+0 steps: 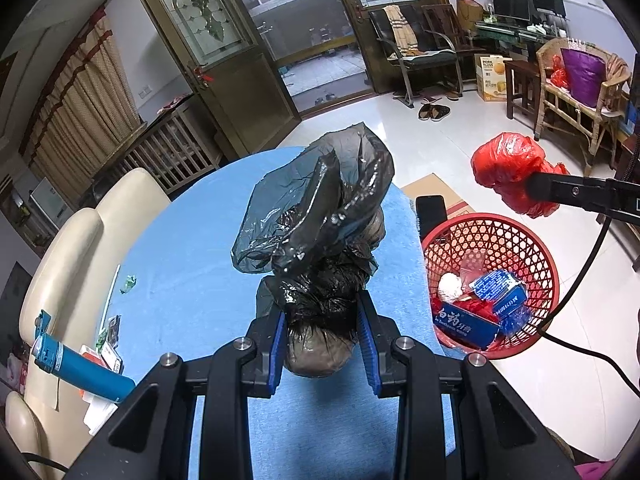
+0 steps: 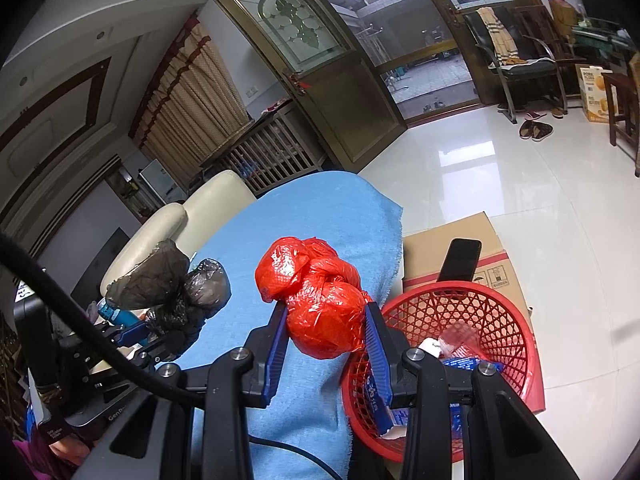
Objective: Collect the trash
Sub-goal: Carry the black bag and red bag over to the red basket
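Observation:
My left gripper [image 1: 322,312] is shut on a knotted black trash bag [image 1: 320,216], held above the blue cloth-covered table [image 1: 192,264]. The same black trash bag [image 2: 176,280] and the left gripper [image 2: 148,334] show at the left of the right wrist view. My right gripper [image 2: 326,312] is shut on a tied red plastic bag [image 2: 320,300], held up near the table's right edge. In the left wrist view that red plastic bag [image 1: 508,168] hangs above and behind the red mesh basket [image 1: 532,248]. The red mesh basket [image 2: 500,312] holds a blue box and wrappers.
A cardboard box [image 2: 460,240] with a dark phone [image 2: 460,260] on it sits behind the basket on the white floor. A blue lighter-like tube [image 1: 80,364], small wrappers [image 1: 128,282] and papers lie at the table's left. A cream sofa [image 1: 80,240] stands beyond the table.

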`<state>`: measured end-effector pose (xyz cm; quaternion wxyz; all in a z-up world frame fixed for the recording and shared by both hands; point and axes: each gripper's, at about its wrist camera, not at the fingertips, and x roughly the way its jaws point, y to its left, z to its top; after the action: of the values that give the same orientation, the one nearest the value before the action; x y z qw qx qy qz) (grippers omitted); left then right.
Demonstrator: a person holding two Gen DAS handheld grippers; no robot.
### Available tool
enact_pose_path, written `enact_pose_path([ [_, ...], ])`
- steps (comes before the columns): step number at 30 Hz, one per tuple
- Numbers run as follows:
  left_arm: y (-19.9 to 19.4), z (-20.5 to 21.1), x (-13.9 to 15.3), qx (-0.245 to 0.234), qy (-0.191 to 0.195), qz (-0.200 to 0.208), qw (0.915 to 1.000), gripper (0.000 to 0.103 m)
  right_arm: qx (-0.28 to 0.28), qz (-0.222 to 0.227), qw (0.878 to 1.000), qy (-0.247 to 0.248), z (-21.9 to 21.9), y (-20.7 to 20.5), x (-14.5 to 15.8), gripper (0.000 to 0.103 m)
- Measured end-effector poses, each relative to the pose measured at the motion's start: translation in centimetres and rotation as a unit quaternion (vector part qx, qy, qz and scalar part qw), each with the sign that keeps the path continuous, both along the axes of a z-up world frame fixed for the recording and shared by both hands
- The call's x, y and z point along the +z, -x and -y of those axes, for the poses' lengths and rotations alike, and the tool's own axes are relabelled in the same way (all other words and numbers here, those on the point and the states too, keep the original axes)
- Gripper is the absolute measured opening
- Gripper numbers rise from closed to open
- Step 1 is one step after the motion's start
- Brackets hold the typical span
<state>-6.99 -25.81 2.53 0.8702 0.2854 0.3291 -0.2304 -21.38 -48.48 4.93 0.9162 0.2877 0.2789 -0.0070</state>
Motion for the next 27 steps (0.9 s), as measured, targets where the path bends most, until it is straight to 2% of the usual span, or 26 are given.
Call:
enact_pose_path([
  [27,0.3,1.8,-1.1,-0.048,-0.007,-0.028,0.9985,0.034,-0.021,-0.018,0.999,-0.019,1.4,0.2,-1.6,0.040],
])
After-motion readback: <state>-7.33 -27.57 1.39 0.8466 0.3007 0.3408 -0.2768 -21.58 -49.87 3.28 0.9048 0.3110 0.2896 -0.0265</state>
